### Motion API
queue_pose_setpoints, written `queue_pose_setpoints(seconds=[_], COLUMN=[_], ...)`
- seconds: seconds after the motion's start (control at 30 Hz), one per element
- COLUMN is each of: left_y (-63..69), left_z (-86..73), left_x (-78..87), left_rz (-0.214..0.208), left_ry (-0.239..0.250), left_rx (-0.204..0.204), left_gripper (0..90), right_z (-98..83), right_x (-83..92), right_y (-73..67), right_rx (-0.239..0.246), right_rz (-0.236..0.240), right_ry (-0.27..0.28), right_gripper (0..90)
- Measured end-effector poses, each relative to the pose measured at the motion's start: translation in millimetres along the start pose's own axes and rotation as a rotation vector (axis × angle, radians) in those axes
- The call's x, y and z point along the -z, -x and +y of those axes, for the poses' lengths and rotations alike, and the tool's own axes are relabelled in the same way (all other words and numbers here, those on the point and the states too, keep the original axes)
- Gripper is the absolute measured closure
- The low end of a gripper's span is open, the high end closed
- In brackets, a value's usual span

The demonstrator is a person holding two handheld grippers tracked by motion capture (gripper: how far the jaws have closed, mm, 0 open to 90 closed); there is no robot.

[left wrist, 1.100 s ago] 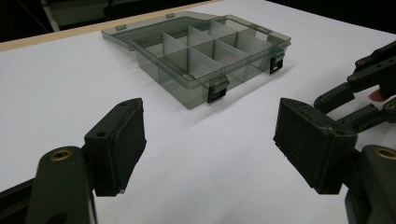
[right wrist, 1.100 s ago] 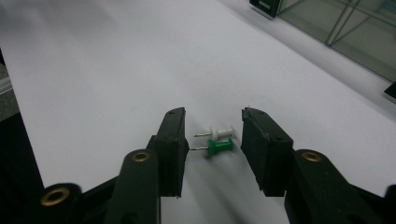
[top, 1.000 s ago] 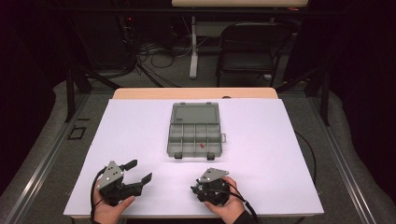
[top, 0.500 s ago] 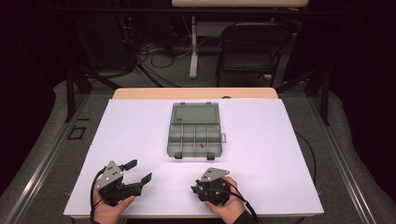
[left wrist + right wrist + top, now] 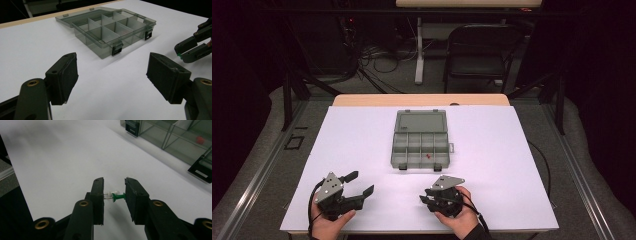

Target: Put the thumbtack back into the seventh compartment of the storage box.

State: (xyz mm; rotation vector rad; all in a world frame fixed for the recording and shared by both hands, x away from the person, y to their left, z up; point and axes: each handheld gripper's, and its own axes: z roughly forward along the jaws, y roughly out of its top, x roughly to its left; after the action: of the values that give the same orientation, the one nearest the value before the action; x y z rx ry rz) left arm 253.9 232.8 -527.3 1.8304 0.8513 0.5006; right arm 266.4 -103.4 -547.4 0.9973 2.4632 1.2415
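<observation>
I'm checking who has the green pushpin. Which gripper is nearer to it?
Right. The right gripper is shut on the green pushpin, pinched between its jaws. The left gripper stands open, apart from it, across the table's near edge.

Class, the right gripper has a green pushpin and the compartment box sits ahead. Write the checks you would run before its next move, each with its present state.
1. Green pushpin clamped between the right gripper jaws: ok.
2. Pin lies crosswise, head on one pad, tip on the other: ok.
3. Compartment box lid open: ok.
4. Free compartment to drop into: ok; a red item sits in one.
5. Left gripper clear of the path, jaws open, holding nothing: ok.
6. Whether the grip is firm enough for carrying: cannot tell.
</observation>
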Motion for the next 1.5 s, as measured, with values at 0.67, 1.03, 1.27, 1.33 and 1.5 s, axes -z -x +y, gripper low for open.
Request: queue_pose_setpoints(seconds=[0.67,1.03,1.27,1.33,1.5], left_y=[-0.3,-0.3,-0.3,-0.4,-0.8], left_z=[0.7,0.9,0.9,1.0,1.1], left_x=[1.3,1.6,1.8,1.9,2.2], left_rz=[0.001,0.001,-0.001,-0.001,-0.005], left_ry=[0.003,0.004,0.005,0.005,0.005], left_rx=[0.0,0.002,0.002,0.002,0.002], left_gripper=[24.5,24.5,24.5,24.5,24.5], right_z=[31.2,49.2,62.9,68.3,79.0], right_x=[19.7,23.9,20.3,18.6,13.9], right_y=[15.0,23.4,28.1,28.9,31.9], right_rx=[-0.035,-0.053,-0.046,-0.045,-0.042], right_rz=[-0.029,-0.044,-0.067,-0.073,-0.087], right_ry=[0.021,0.025,0.022,0.021,0.018], right_gripper=[69.0,69.1,69.1,69.1,69.1])
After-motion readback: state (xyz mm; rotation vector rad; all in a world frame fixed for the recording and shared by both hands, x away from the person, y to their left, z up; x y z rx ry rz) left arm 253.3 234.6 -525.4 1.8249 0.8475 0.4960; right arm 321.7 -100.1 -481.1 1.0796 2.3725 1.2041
